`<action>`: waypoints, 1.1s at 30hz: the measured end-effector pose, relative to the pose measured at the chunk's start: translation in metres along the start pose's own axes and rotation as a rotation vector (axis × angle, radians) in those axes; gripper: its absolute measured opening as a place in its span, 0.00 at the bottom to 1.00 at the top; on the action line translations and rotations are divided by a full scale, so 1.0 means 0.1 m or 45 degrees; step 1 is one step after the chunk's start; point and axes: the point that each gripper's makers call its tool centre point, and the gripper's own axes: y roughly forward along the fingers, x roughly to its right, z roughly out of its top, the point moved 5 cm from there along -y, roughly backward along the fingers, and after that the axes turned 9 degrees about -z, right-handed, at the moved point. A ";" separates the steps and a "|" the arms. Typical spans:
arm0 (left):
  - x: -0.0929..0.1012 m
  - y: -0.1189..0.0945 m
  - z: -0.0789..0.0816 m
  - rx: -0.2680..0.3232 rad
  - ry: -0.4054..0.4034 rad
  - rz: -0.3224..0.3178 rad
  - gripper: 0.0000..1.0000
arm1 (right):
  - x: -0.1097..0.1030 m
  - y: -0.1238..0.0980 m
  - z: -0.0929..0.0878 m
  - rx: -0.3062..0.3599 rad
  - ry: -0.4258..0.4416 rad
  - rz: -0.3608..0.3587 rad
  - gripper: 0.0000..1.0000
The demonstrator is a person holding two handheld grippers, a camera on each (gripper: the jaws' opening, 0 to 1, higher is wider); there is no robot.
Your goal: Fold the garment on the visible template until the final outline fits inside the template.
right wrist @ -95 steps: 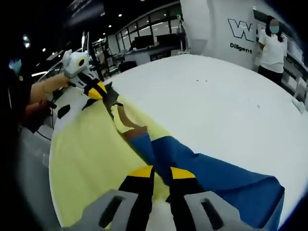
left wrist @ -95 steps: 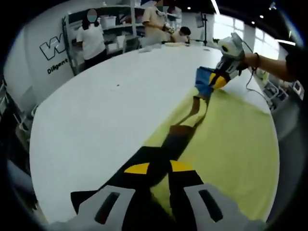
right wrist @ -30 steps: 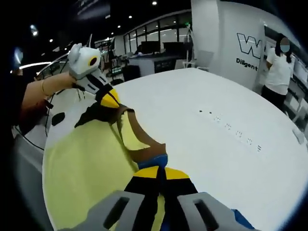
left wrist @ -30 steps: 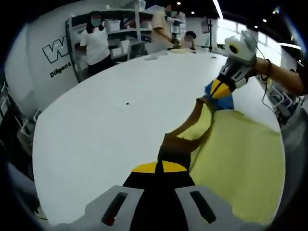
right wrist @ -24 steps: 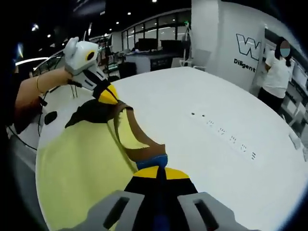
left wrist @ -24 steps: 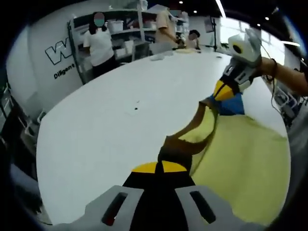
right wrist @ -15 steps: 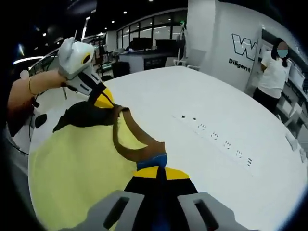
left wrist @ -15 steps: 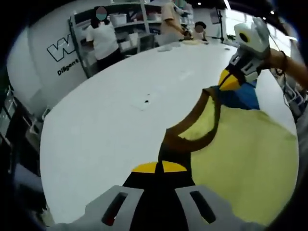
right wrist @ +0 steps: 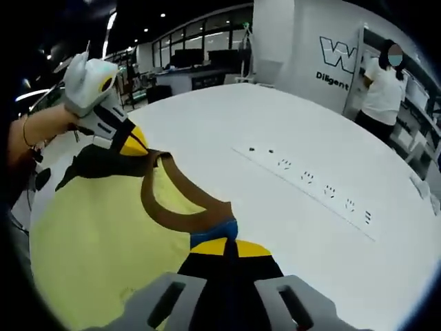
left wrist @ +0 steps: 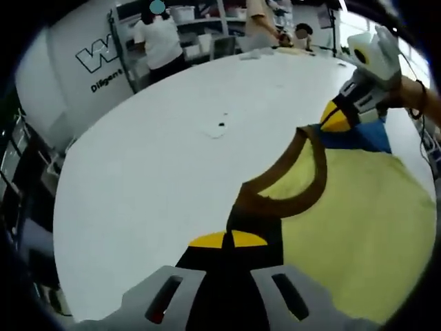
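Holding the garment (left wrist: 358, 207) up by its shoulders over the smooth white table (left wrist: 158, 158), both grippers are clamped tight on soft cloth: the left gripper (left wrist: 227, 239) pinches the black shoulder patch and the right gripper (right wrist: 224, 247) pinches the blue one. It's a pale yellow tee with a curved brown ribbed collar (right wrist: 165, 207) sagging in a U between the two grips, body draping down toward the tabletop. A row of small dark outlet slots (right wrist: 310, 183) sits flush in the table beyond it.
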 end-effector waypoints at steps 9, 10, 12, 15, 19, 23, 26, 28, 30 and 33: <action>-0.02 0.04 -0.02 -0.034 0.020 0.047 0.02 | 0.04 0.09 -0.03 -0.003 0.037 -0.081 0.00; -0.02 0.04 -0.02 -0.034 0.021 0.052 0.02 | 0.05 0.09 -0.02 0.002 0.038 -0.083 0.00; -0.02 0.04 -0.02 -0.031 0.016 0.055 0.02 | 0.05 0.09 -0.02 0.003 0.040 -0.087 0.00; -0.03 0.04 -0.02 -0.012 -0.039 0.064 0.02 | 0.05 0.09 -0.02 0.001 0.074 -0.092 0.00; -0.06 0.02 -0.03 -0.009 -0.068 0.098 0.09 | 0.05 0.09 -0.01 -0.012 0.118 -0.085 0.00; -0.07 -0.04 -0.02 0.027 -0.111 0.103 0.34 | 0.06 0.09 -0.01 -0.007 0.201 -0.119 0.10; -0.06 -0.14 0.00 0.067 -0.122 0.109 0.42 | 0.05 0.06 0.04 0.064 0.263 -0.117 0.31; -0.03 -0.21 0.04 0.111 -0.129 0.086 0.44 | 0.07 0.01 0.07 0.091 0.311 -0.113 0.44; -0.02 -0.27 0.07 0.161 -0.125 0.085 0.53 | 0.09 -0.02 0.07 0.103 0.336 -0.105 0.55; -0.02 -0.35 0.07 0.193 -0.120 0.094 0.67 | 0.09 -0.08 0.06 0.100 0.358 -0.092 0.67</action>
